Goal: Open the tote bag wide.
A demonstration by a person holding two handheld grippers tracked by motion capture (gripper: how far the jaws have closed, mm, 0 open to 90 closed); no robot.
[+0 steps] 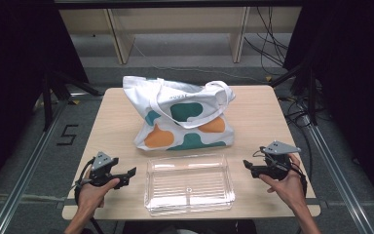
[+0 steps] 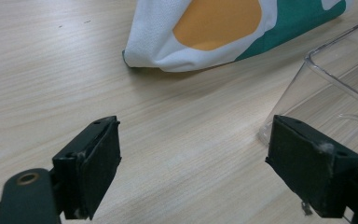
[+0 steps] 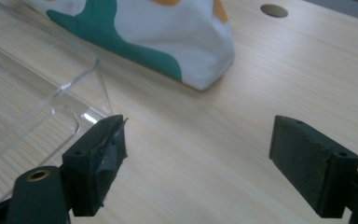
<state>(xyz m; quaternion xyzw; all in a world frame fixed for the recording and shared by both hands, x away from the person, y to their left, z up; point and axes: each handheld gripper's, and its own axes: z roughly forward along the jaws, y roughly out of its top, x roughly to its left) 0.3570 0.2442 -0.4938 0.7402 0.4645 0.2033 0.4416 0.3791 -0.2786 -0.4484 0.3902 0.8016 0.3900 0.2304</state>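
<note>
Clear plastic tray [image 1: 189, 184]: rectangular, sits at the near edge of the table [image 1: 258, 117], between the two grippers, nothing visible inside it.

Tote bag [image 1: 185, 119]: white cloth with green and orange blotches, lies just behind the tray at mid-table, handles flopped over its top.

Left gripper [image 1: 132, 171]: held in the person's left hand [image 1: 93, 192], just left of the tray, jaws spread wide with bare wood between them; its own view shows the tray's corner [image 2: 307, 79] beside one jaw.

Right gripper [image 1: 246, 164]: held in the right hand [image 1: 287, 183], just right of the tray, jaws likewise apart, gripping nothing; tray wall [image 3: 81, 88] and bag corner [image 3: 200, 51] ahead.
</note>
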